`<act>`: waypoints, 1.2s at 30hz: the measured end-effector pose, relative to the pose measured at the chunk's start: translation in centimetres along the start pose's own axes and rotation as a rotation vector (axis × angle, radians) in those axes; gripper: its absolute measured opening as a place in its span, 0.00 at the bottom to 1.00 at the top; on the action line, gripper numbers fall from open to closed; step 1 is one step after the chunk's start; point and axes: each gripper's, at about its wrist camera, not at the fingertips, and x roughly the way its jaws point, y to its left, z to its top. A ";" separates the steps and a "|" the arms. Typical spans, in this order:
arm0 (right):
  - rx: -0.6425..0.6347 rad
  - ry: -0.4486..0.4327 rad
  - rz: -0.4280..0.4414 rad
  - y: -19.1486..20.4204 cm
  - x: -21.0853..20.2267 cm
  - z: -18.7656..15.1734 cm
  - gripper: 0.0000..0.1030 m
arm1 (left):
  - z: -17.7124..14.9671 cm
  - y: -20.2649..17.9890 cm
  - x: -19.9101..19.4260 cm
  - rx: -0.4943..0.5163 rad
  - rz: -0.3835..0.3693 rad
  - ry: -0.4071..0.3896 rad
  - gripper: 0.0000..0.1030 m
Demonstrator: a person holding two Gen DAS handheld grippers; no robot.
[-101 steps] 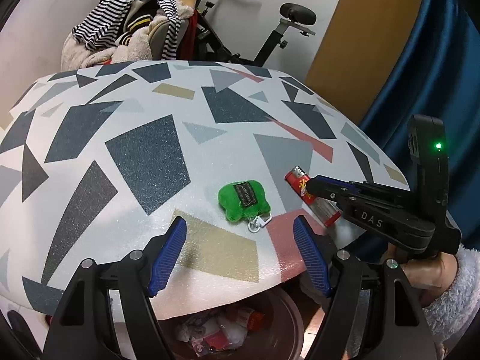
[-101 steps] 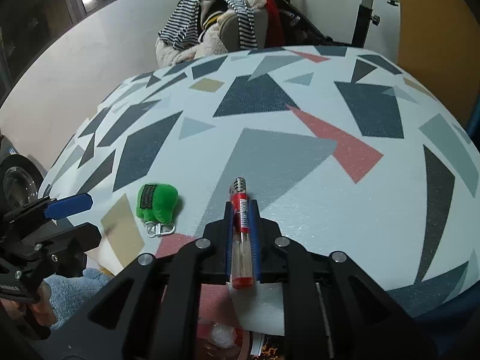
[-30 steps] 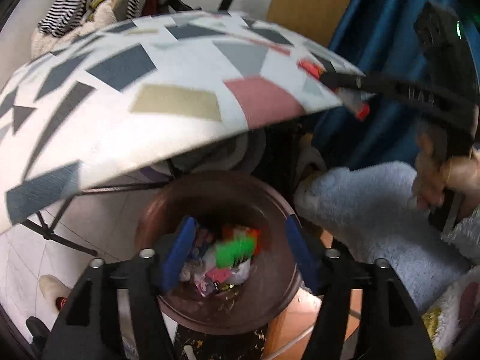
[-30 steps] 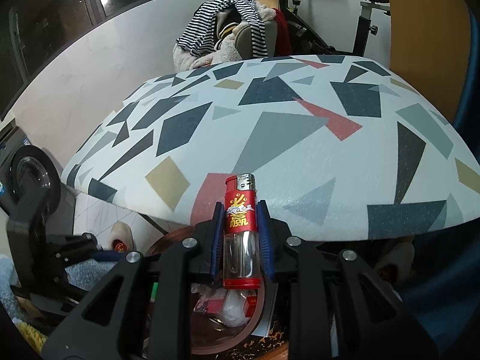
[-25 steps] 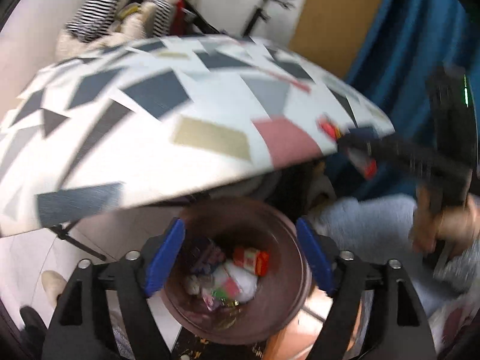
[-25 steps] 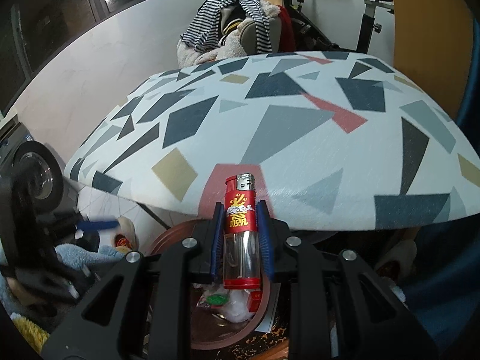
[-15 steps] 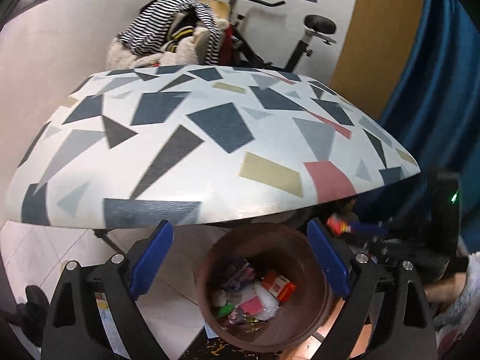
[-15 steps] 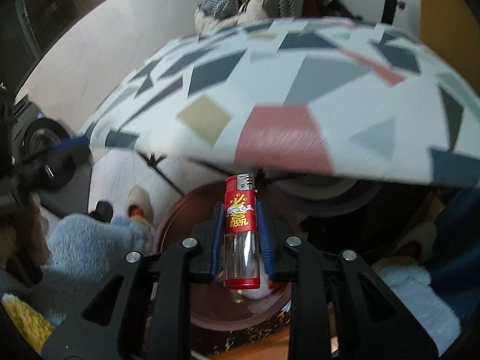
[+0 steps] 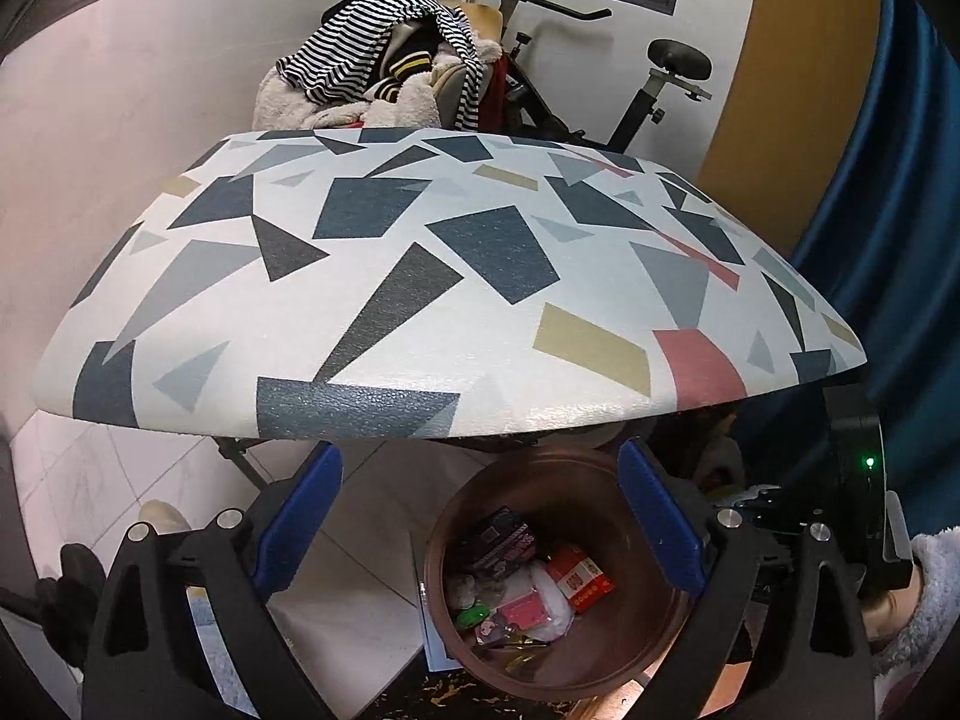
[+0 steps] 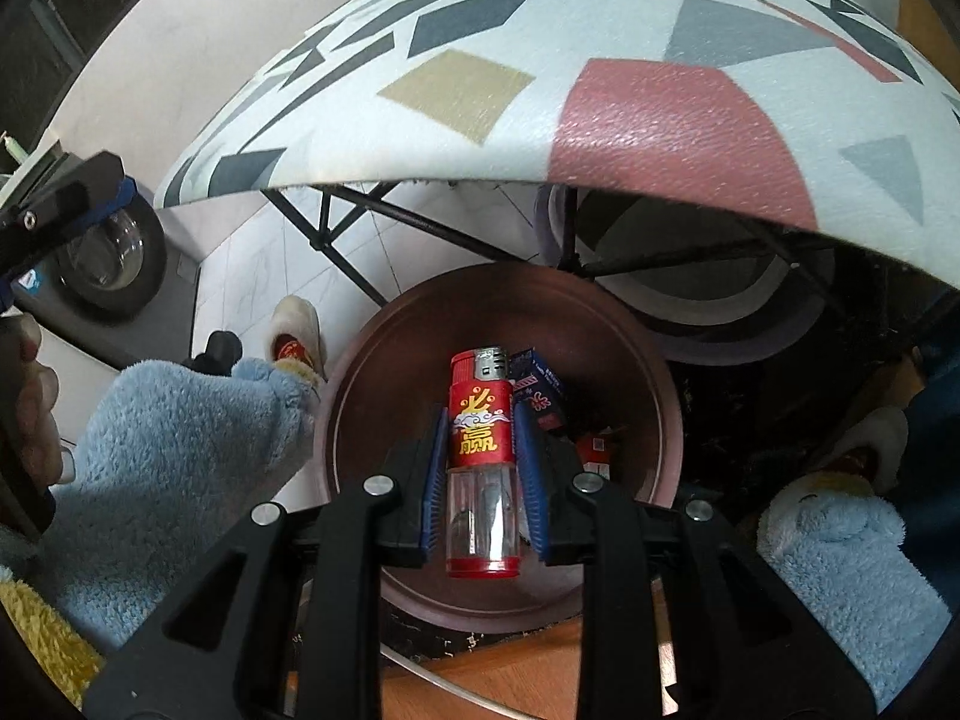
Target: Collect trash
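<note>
My right gripper (image 10: 480, 456) is shut on a red lighter (image 10: 482, 420) with a clear lower half, held upright directly above the brown round trash bin (image 10: 360, 396). In the left wrist view the same bin (image 9: 654, 624) stands on the floor under the table's front edge, holding wrappers, a red box and a small green toy (image 9: 471, 617). My left gripper (image 9: 477, 516) is open and empty, pulled back above the bin's left side. The right gripper's body (image 9: 858, 510) shows at the bin's right.
The patterned table (image 9: 420, 276) overhangs the bin, its black folding legs (image 10: 372, 240) behind it. A clothes pile (image 9: 384, 84) and exercise bike (image 9: 648, 96) stand beyond. Blue curtain (image 9: 888, 240) at right. Slippers (image 10: 294, 330) and fluffy blue sleeves (image 10: 162, 468) flank the bin.
The green toy was dropped into the bin and my left gripper pulled back and up, open. My right gripper carried the lighter off the table, down over the bin.
</note>
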 end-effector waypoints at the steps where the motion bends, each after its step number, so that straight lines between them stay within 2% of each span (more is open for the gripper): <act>1: -0.006 -0.001 -0.023 0.2 -0.1 0.0 0.33 | 0.0 0.0 0.0 0.003 0.016 -0.002 0.89; 3: -0.015 -0.020 -0.042 0.6 -0.7 0.1 0.65 | 0.2 -0.1 -0.1 0.012 0.040 -0.006 0.89; 6: -0.037 -0.075 -0.078 1.0 -2.1 0.3 0.87 | 0.5 -0.1 -0.4 0.021 0.051 -0.019 0.89; 8: -0.042 -0.107 -0.104 1.0 -3.1 0.6 0.94 | 0.8 -0.1 -0.7 0.027 0.065 -0.033 0.89; 12: -0.056 -0.161 -0.153 0.9 -5.5 2.1 0.94 | 1.8 -0.4 -1.5 0.043 0.103 -0.064 0.92; 15: -0.063 -0.247 -0.216 1.0 -8.4 3.8 0.94 | 3.1 -0.8 -2.6 0.054 0.113 -0.118 0.94; 22: -0.047 -0.394 -0.260 0.1 -14.5 8.1 0.94 | 8.3 -2.2 -6.2 0.090 0.130 -0.271 0.94; 28: -0.059 -0.503 -0.304 0.4 -19.9 11.5 0.94 | 12.5 -3.5 -9.2 0.097 0.201 -0.380 0.94; 33: -0.054 -0.568 -0.303 0.5 -23.2 12.9 0.94 | 14.4 -4.1 -10.7 0.106 0.176 -0.405 0.94; 36: -0.052 -0.590 -0.297 0.6 -24.8 13.2 0.94 | 14.6 -4.5 -11.4 0.123 0.186 -0.419 0.94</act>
